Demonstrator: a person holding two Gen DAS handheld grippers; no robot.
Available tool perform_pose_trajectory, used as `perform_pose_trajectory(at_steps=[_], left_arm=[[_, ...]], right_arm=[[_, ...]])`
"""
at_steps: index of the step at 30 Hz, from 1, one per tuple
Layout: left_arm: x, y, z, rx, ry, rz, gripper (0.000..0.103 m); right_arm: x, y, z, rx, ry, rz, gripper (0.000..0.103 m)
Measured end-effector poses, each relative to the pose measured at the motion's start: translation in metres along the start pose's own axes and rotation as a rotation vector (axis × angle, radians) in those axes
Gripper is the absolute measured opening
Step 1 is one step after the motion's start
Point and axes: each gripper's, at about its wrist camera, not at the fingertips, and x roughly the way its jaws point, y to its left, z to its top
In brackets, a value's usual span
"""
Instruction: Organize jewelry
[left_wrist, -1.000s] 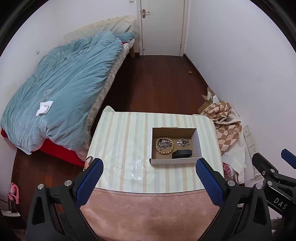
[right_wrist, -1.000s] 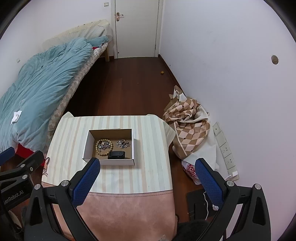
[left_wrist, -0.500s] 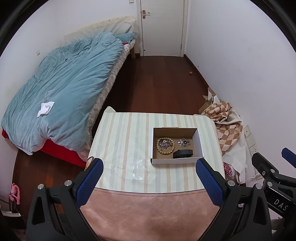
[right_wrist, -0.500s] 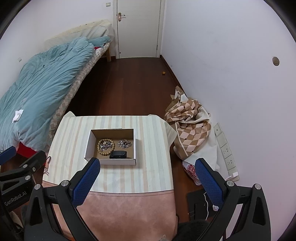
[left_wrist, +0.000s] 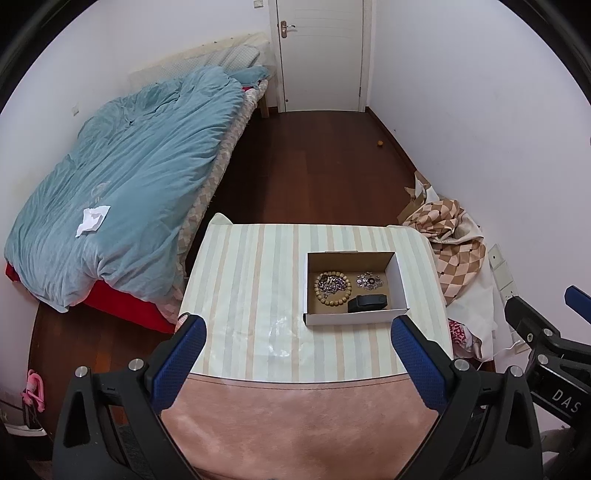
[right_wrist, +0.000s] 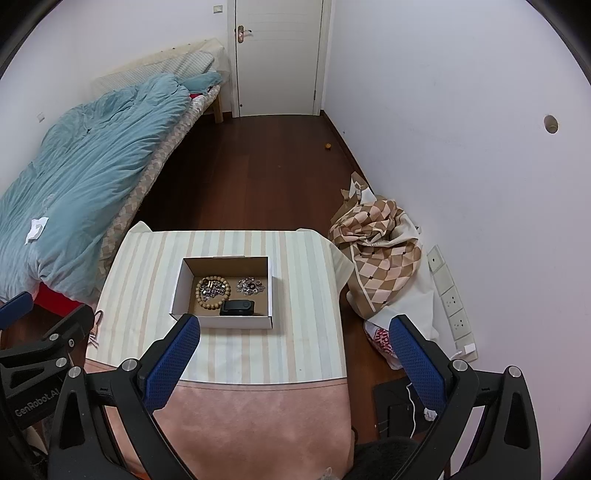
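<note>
An open cardboard box (left_wrist: 400, 286) (right_wrist: 271, 291) stands on the striped table. Inside lie a wooden bead bracelet (left_wrist: 331, 288) (right_wrist: 212, 291) ringed around some darker small jewelry, a silvery jewelry cluster (left_wrist: 368, 280) (right_wrist: 251, 285) and a black case (left_wrist: 367, 302) (right_wrist: 237, 307). My left gripper (left_wrist: 297, 332) is open and empty, held high above the table's near part, left of the box. My right gripper (right_wrist: 293, 330) is open and empty, held high with its left finger (right_wrist: 170, 354) over the box's near left corner.
The table (left_wrist: 243, 280) (right_wrist: 310, 332) has a striped cloth far and a pink surface near. A bed with a blue quilt (left_wrist: 122, 199) is on the left. A checked cloth pile (right_wrist: 380, 254) and wall sockets (right_wrist: 452, 299) are on the right. Dark wood floor leads to a white door (left_wrist: 321, 55).
Both views have shifted only slightly; the box sits a little lower and nearer in each. Both grippers stay open and empty.
</note>
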Motion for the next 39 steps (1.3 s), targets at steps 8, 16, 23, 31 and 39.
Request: perform_pose_trajectory(at_steps=[8,16,23,31,39], left_arm=[[-0.0006,0.0007,0.0000,0.001,-0.002,0.000,0.102],[-0.0011,0.0013,-0.0003,0.002,-0.001,-0.001,0.102],[-0.0021,0.0010,-0.0005,0.002,-0.003,-0.001,0.102],[-0.0023,0.0010,-0.0004,0.000,0.000,0.000,0.102],[-0.0064,0.0012,-0.0015,-0.009,0.006,0.002,0.102]], right_arm=[[-0.0026,-0.0027,-0.0004,0.001,-0.005,-0.001,0.103],[-0.0042,-0.0046,0.0001,0.002,-0.008,-0.001,0.103],[-0.0066,-0.0051,-0.0002,0.004,-0.010,0.004,0.103],[-0.0067,-0.0047,-0.0006,0.002,-0.007,0.003,0.103],[-0.0072,-0.0035,-0.0017,0.002,-0.006,0.006,0.103]])
